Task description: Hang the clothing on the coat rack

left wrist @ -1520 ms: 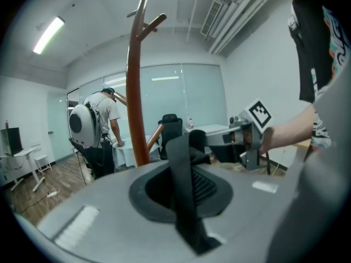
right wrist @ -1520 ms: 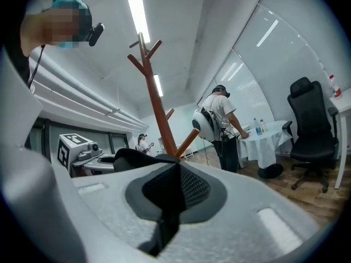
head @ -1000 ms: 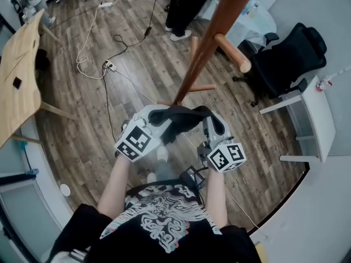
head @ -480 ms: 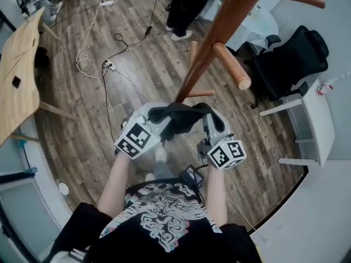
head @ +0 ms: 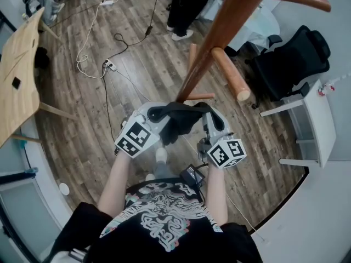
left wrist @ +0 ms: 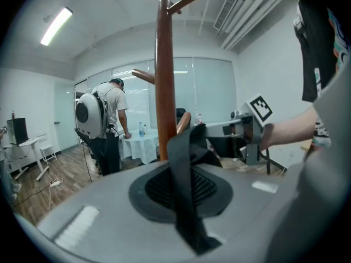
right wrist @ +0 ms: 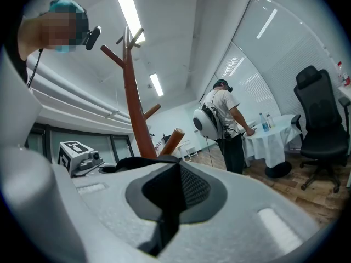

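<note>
A black garment (head: 178,120) hangs stretched between my two grippers, just in front of the wooden coat rack (head: 211,51). My left gripper (head: 152,113) is shut on one end of it; in the left gripper view a black strap (left wrist: 185,169) runs up between the jaws of the left gripper (left wrist: 189,212). My right gripper (head: 210,115) is shut on the other end, and black fabric (right wrist: 164,201) is pinched in the right gripper (right wrist: 163,218). The rack's pole (left wrist: 164,75) stands right behind the garment, with a slanted peg (head: 230,73) above and to the right.
A black office chair (head: 290,56) and a white desk (head: 315,119) stand at the right. A wooden table (head: 19,70) is at the left. Cables and a power strip (head: 107,64) lie on the floor. A person (left wrist: 104,125) stands by a cloth-covered round table (right wrist: 269,141).
Both grippers have moved a little toward the rack's pole with the garment still stretched between them. The peg now sits closer above them.
</note>
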